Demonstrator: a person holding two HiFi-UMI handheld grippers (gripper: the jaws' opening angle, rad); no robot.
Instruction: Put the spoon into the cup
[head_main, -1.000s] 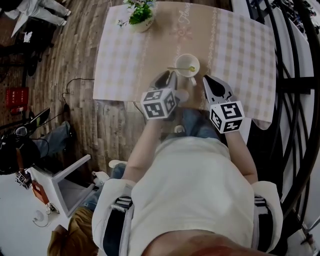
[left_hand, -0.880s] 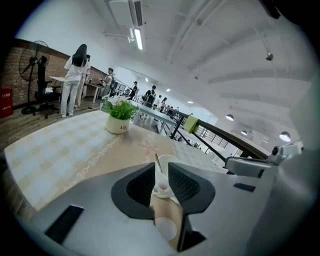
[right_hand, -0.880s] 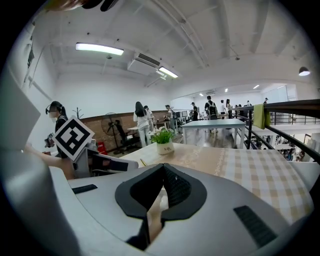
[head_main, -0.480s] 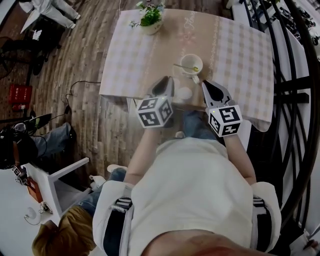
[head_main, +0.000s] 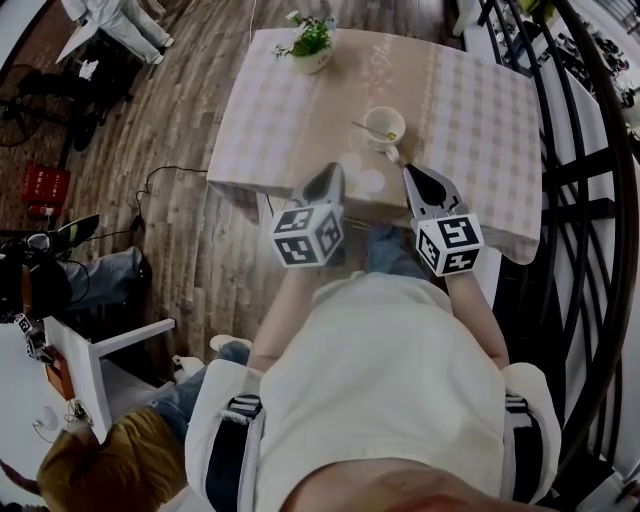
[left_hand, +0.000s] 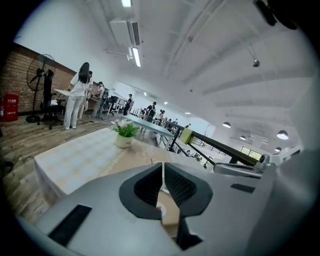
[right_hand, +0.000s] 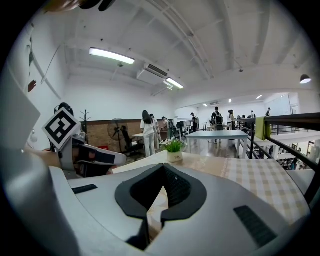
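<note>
A white cup (head_main: 384, 125) stands on the checked tablecloth (head_main: 280, 120), and the spoon (head_main: 368, 129) lies in it with its handle sticking out to the left over the rim. Both grippers hang at the table's near edge, short of the cup. My left gripper (head_main: 333, 172) is shut with nothing in it, below and left of the cup. To the right, my right gripper (head_main: 411, 173) is also shut and holds nothing. In the left gripper view the jaws (left_hand: 162, 175) meet; in the right gripper view the jaws (right_hand: 163, 172) touch at the tips. The jaws hide the cup there.
A small potted plant (head_main: 313, 45) stands at the table's far side, also the plant (left_hand: 125, 134) and the plant (right_hand: 174, 150). A black railing (head_main: 590, 180) runs along the right. A white stool (head_main: 110, 350) and people are on the wooden floor to the left.
Both grippers have drawn back from the cup toward the table's near edge, still shut. The cup with the spoon in it has stayed put on the table.
</note>
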